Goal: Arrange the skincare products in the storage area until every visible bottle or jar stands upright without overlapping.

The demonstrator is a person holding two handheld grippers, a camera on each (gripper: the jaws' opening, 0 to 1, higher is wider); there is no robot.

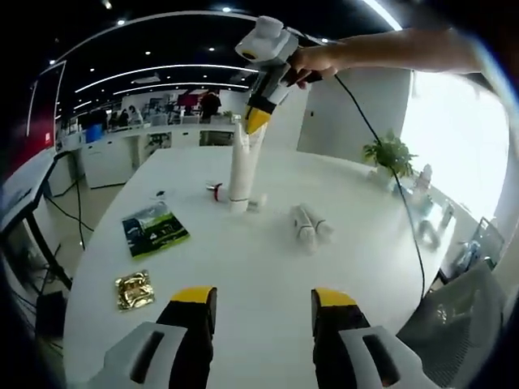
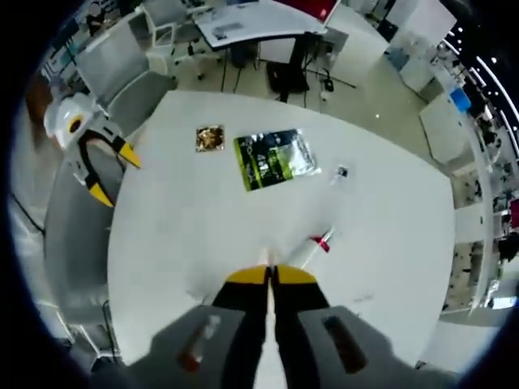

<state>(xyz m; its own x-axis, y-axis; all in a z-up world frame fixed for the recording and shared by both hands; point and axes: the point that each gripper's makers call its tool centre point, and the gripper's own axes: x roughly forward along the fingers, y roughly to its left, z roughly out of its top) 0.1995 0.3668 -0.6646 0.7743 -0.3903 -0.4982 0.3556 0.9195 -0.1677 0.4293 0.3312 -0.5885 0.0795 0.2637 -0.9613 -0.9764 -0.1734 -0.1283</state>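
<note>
A tall white tube [image 1: 242, 170] stands upright on the white table [image 1: 243, 259]. My right gripper [image 1: 256, 121], held by a hand, comes down from above and is shut on the tube's top end. Beside the tube's base lies a small red-capped item [image 1: 215, 191], seen from above as a red-capped item [image 2: 320, 242]. Two white tubes [image 1: 309, 224] lie flat side by side to the right. My left gripper [image 1: 263, 301] hovers open over the near table edge, nothing between its jaws; the left gripper [image 2: 96, 166] also appears off the table's left edge. My right gripper [image 2: 270, 275] has its jaws pressed together.
A green packet [image 1: 154, 229] [image 2: 274, 158] and a gold packet [image 1: 134, 289] [image 2: 210, 138] lie on the table's left side. A potted plant [image 1: 392, 153] stands at the far right edge. A grey chair [image 1: 454, 316] sits at the lower right. Desks and people fill the office behind.
</note>
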